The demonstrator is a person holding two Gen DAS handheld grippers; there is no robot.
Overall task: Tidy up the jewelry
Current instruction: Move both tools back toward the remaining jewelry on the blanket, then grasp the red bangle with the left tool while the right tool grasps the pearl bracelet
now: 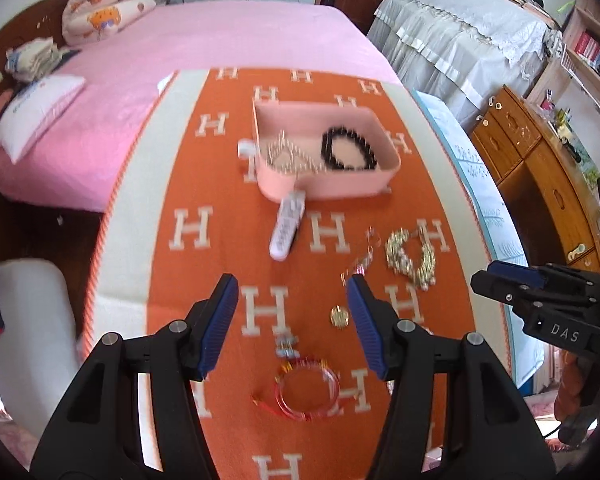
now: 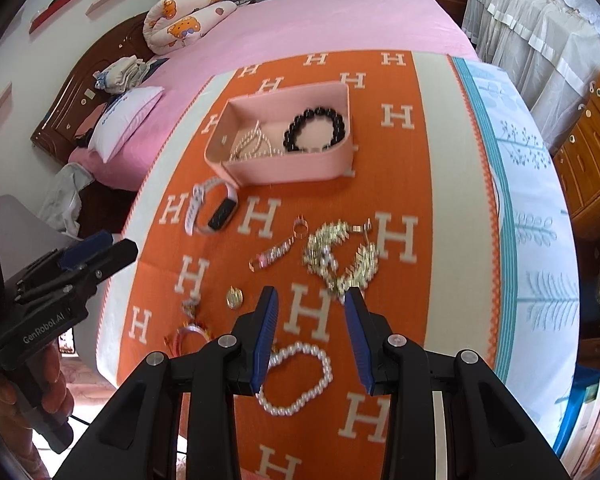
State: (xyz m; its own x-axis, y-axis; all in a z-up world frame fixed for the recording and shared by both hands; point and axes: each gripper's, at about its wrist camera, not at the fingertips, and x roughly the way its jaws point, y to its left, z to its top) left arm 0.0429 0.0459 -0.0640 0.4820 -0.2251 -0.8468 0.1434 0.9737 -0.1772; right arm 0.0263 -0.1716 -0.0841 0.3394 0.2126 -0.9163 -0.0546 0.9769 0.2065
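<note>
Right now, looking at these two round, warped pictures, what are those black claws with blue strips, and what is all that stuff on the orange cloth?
The claws are two-finger grippers that a person holds, one in each hand; no robot arm is involved. Each carries a wide-angle camera looking along its fingers, hence the warping. One picture comes from the left gripper, the other from the right gripper. Both stand open and hold nothing.

On the orange blanket with white H letters sits an open pink box containing a black bead bracelet and a pale beaded chain. Outside it lie a white-strapped smartwatch, a gold leafy necklace, a small gold round pendant, a red bangle and a white pearl bracelet, which lies just below the right gripper.
</note>
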